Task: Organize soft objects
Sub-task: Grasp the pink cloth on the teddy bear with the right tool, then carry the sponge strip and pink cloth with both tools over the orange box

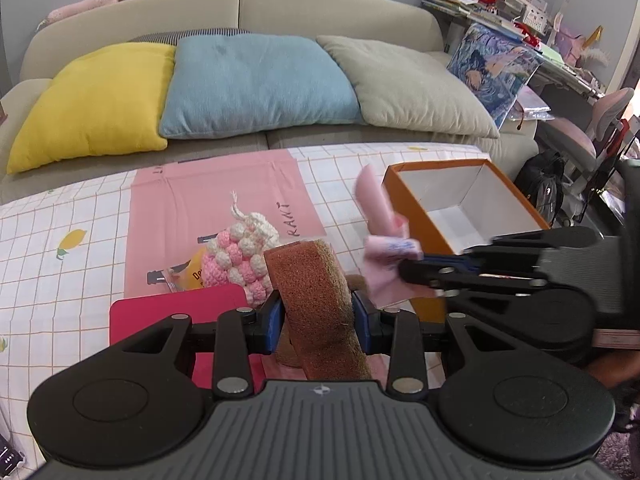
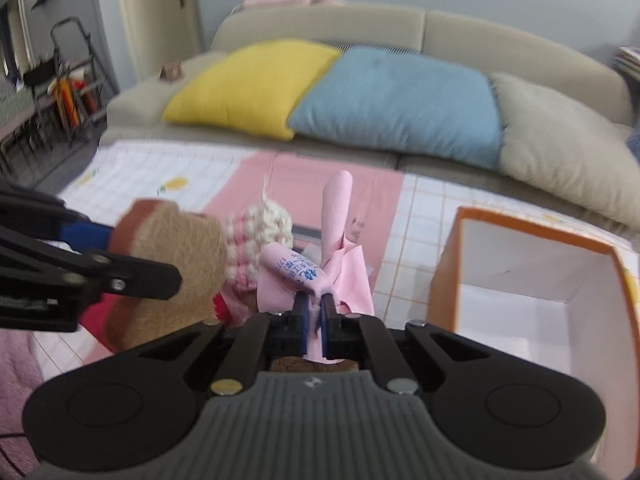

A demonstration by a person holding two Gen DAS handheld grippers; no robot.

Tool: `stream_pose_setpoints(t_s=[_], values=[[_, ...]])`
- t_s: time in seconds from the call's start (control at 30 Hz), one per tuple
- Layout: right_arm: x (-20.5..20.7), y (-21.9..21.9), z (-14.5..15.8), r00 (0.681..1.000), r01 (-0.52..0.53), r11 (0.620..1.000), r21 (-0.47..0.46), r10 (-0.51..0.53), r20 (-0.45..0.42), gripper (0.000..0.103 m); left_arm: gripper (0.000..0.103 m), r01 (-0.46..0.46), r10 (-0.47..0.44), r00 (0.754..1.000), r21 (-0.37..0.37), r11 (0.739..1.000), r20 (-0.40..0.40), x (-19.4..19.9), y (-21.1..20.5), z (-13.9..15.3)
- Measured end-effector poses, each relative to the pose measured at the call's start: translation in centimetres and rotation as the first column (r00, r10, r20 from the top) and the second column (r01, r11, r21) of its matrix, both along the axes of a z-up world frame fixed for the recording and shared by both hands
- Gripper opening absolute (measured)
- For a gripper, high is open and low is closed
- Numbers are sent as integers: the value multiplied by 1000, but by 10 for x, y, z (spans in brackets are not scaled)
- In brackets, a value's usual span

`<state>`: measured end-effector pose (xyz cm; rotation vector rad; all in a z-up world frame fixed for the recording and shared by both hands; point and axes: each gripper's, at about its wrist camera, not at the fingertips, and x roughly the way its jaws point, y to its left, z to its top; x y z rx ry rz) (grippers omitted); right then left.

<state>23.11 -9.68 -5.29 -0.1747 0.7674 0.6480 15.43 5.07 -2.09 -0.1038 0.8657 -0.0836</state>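
My left gripper [image 1: 318,318] is shut on a brown sponge [image 1: 316,296], held upright above the table; the sponge also shows in the right wrist view [image 2: 176,264]. My right gripper [image 2: 315,320] is shut on a pink cloth [image 2: 320,272] with blue print, held up just left of the orange box [image 2: 532,280]. In the left wrist view the right gripper [image 1: 408,270] and the pink cloth [image 1: 384,236] sit by the orange box [image 1: 464,204]. A pink-and-white crocheted piece [image 1: 240,256] lies on the table behind the sponge.
A red flat item [image 1: 176,312] and a yellow packet [image 1: 192,276] lie on the pink mat [image 1: 216,208] over the checked tablecloth [image 1: 64,264]. A sofa with yellow [image 1: 92,104], blue [image 1: 256,84] and beige [image 1: 408,84] cushions stands behind.
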Motion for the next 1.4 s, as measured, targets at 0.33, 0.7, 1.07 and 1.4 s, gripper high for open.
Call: stream_pose_setpoints(t_s=[0.33, 0.7, 1.07, 1.4], values=[[-45, -49, 49, 991, 65, 996, 68, -72, 111, 3, 40, 26, -26, 997, -11, 1000, 71, -16, -19, 27], [-65, -107, 66, 969, 163, 985, 60, -172, 179, 3, 40, 138, -136, 979, 1, 990, 150, -8, -70, 57], [-41, -155, 53, 960, 243, 970, -2, -240, 143, 3, 40, 270, -267, 954, -3, 963, 140, 38, -131, 49], [-5, -161, 20, 965, 255, 960, -119, -244, 97, 3, 40, 322, -318, 946, -50, 946, 62, 81, -161, 13]])
